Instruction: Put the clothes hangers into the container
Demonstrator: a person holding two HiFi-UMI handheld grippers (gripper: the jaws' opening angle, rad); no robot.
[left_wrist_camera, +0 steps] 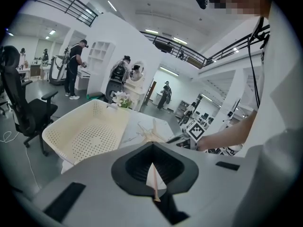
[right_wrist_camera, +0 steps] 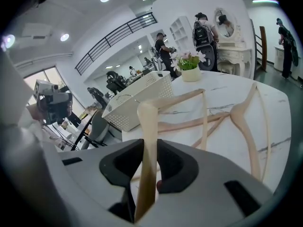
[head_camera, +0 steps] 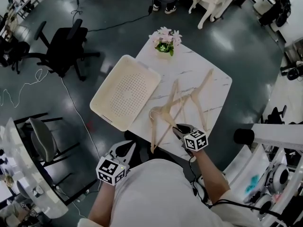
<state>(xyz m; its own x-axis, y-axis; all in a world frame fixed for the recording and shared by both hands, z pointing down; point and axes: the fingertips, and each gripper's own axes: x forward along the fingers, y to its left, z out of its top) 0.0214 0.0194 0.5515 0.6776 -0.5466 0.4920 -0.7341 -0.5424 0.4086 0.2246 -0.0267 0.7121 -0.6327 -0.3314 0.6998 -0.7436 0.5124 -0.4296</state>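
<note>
While no clothes hanger lies in the container yet, we judge the task barely begun: one is gripped and the rest wait. Our white marble tabletop (head_camera: 189, 70) carries everything. The container (head_camera: 110, 79), a cream perforated basket, sits at its left edge, partly overhanging, and shows nothing inside. Loose hangers (head_camera: 199, 103), pale wood, lie crossed over one another on the marble to the right of the container; we make out about three in all, though the tangle keeps us from being sure. Our right gripper (head_camera: 177, 129) pinches one arm of a hanger (right_wrist_camera: 147, 126), its pads pressed on the wood from both sides. Our left gripper (head_camera: 129, 146) hangs off the near edge, jaws pressed together on nothing. A small flower pot (head_camera: 164, 44) stands at the far corner.
</note>
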